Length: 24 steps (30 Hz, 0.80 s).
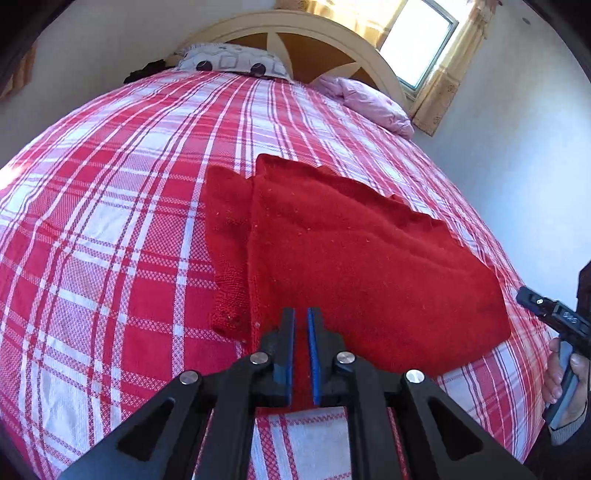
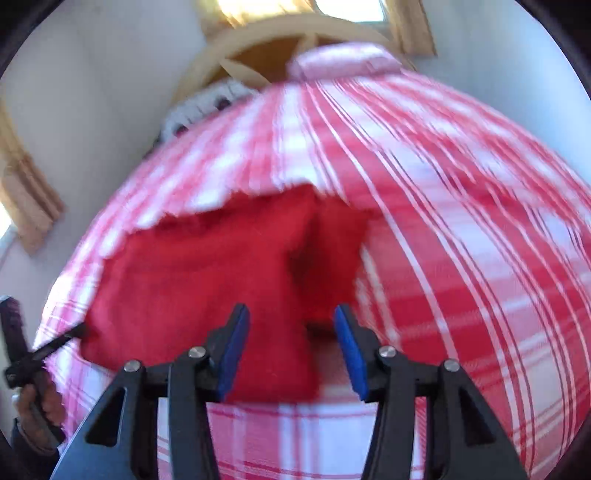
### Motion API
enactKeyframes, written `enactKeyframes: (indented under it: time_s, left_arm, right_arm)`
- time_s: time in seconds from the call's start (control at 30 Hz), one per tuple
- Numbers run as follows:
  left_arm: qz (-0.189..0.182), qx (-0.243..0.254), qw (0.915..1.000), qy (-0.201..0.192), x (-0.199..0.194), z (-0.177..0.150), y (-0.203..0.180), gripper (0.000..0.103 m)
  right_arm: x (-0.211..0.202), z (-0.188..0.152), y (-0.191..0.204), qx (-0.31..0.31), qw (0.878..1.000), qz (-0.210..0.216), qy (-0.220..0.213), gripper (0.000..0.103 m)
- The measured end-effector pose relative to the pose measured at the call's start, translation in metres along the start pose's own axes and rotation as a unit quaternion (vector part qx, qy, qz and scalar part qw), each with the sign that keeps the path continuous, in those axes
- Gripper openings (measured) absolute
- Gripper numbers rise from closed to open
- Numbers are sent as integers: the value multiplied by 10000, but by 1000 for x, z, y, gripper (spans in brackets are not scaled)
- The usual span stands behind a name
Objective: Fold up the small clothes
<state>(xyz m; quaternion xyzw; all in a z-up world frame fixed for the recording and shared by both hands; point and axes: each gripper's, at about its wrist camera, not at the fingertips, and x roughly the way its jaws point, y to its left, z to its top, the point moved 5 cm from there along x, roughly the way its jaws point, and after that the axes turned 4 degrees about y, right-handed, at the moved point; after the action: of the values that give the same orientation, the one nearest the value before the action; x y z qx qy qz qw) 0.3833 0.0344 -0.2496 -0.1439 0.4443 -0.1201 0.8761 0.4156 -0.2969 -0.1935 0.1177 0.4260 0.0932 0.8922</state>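
A red knitted garment [image 1: 351,258] lies folded flat on the red and white plaid bedspread [image 1: 110,221]. My left gripper [image 1: 301,317] hovers over its near edge, its blue pads nearly together with nothing between them. In the blurred right wrist view the same garment [image 2: 192,280] lies ahead, and my right gripper [image 2: 291,317] is open and empty above its near edge. The right gripper's body [image 1: 554,317] shows at the far right of the left wrist view, and the left gripper's body [image 2: 22,347] at the far left of the right wrist view.
A patterned white pillow [image 1: 232,61] and a pink pillow [image 1: 369,103] lie against the arched headboard [image 1: 295,33]. A curtained window [image 1: 417,40] is behind. A white wall [image 1: 517,166] runs along the bed's right side.
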Motion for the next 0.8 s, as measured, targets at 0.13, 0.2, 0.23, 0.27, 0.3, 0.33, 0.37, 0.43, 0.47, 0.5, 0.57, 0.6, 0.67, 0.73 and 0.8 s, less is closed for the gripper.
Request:
enactKeyframes:
  time_s: [0.13,0.2,0.23,0.27,0.3,0.33,0.37,0.43,0.47,0.5,0.57,0.6,0.67,0.73,0.8]
  left_arm:
    - [209,-30,9998,5,19,0,6,7]
    - [238,23,9997,-109,18,-3,4,7]
    - [257,44,9996,-133,19,-4,3,7]
    - [271,75,9995,-149,18,-4,2,7]
    - [288,132,9994,-170,18,-5,0,7]
    - [290,175,9992,-192,19,-6,0,7]
    - [278,194,9992,-210,17,-8,0,7]
    - [244,211,9992,-216,17,-8,1,7]
    - [200,160,9995,-207,16,-8,2,7]
    - [184,135,9995,-196,13,-7,3,7]
    - [262,156,9992,-255,2,-9,6,7]
    - [309,137,9989,-337,-4,-10,9,7]
    - [338,62,9984,-444,-12,-13,16,7]
    - [438,-43,9982,-415,-14,-15,24,7]
    - [480,-192,9978,-407,-18,-15,31,7]
  right_arm:
    - [18,12,40,-573,9983,136,19,53]
    - [32,9,46,-680,9976,5,138,53]
    - [43,7,45,-680,9974,-39,252,53]
    - [51,3,42,-653,9971,-131,359,52]
    - [63,-1,33,-579,9969,-267,457,51]
    - [72,-4,24,-521,9965,-371,533,48]
    - [74,-7,16,-491,9966,-388,532,47]
    - [73,-7,6,-442,9980,-247,374,47]
    - [72,-7,6,-413,9982,-211,371,47]
    - [68,-8,7,-377,9985,-184,364,47]
    - [57,-8,9,-195,9994,-41,272,48]
    - [49,-9,9,-94,9997,61,206,48]
    - [38,-13,14,-134,9998,95,123,56]
    - [32,-21,16,-281,9996,-26,98,56]
    - [28,-31,16,-357,9992,-88,142,56]
